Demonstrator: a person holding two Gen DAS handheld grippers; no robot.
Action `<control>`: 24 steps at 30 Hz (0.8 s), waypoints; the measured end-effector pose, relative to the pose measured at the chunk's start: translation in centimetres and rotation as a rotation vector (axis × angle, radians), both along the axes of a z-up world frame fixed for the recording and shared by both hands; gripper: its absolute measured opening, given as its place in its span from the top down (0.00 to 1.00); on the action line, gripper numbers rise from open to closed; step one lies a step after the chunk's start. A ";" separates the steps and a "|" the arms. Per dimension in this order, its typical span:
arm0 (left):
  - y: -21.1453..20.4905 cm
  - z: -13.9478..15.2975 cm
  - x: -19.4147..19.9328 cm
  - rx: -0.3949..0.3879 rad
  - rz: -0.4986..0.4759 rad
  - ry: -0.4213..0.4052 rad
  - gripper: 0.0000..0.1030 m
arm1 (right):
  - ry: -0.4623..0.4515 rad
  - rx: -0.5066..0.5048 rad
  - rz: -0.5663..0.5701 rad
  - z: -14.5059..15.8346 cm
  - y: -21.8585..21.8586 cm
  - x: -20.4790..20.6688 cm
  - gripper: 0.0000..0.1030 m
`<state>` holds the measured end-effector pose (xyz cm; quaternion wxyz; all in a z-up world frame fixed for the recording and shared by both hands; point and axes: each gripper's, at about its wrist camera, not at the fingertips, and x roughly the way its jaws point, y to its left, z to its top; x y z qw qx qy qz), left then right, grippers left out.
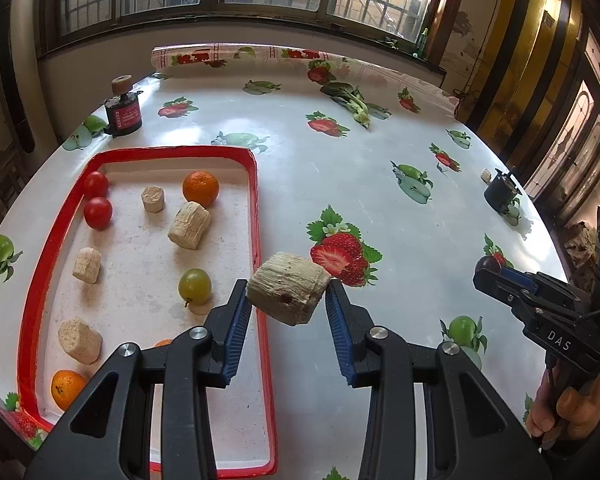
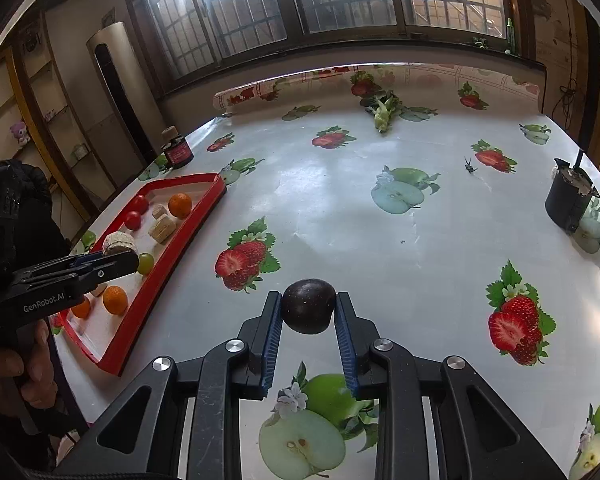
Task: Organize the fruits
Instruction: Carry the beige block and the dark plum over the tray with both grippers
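Left claw [image 1: 287, 295] clamped on a pale, fibrous sugarcane chunk [image 1: 287, 293] — gripped by both blue pads, lifted clear of the desk [image 1: 380, 184], hanging right over the right-hand rim of the red tray [image 1: 256, 200]. Chunk tilted, its cut end with a dark spot turned toward the camera.

Right claw [image 2: 308, 312] pressed tight on a dark plum [image 2: 309, 311] — held between the pad tips, above the strawberry-and-apple tablecloth, well apart from the tray. Seen from the left wrist view, same claw [image 1: 485, 270] low at the right edge, plum at its tip, a hand [image 1: 568, 412] wrapped round the handle.

Inside the tray: two cherry tomatoes [image 1: 97, 198] at the far left corner, touching each other; a mandarin [image 1: 200, 188] near the far wall; a second sugarcane piece [image 1: 189, 225] just beside it; three smaller pieces scattered down the left side; a green grape [image 1: 195, 286] just left of the left claw's pad; another mandarin [image 1: 67, 389] at the near left corner.

Farther off on the desk: a leafy green vegetable [image 1: 350, 100] near the far edge, a dark bottle [image 1: 123, 110] beyond the tray, a small black container [image 1: 500, 194] at the right.
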<state>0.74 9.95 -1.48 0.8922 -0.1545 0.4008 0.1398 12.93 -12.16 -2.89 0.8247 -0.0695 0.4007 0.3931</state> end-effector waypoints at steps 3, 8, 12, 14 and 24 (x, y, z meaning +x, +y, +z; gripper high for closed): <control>0.3 0.0 -0.9 0.008 0.015 -0.005 0.65 | 0.001 0.002 0.020 0.1 0.8 -0.7 0.74; 0.9 0.1 -2.1 0.007 0.036 -0.012 0.65 | 0.000 0.002 0.054 0.2 2.2 -1.8 0.74; 1.4 0.2 -2.9 0.008 0.051 -0.016 0.65 | -0.001 -0.001 0.078 0.3 3.1 -2.4 0.74; 1.6 0.2 -3.2 0.010 0.061 -0.018 0.65 | -0.001 -0.003 0.087 0.3 3.6 -2.8 0.74; 2.6 0.3 -4.6 0.012 0.088 -0.028 0.65 | -0.004 -0.011 0.126 0.2 5.3 -3.9 0.74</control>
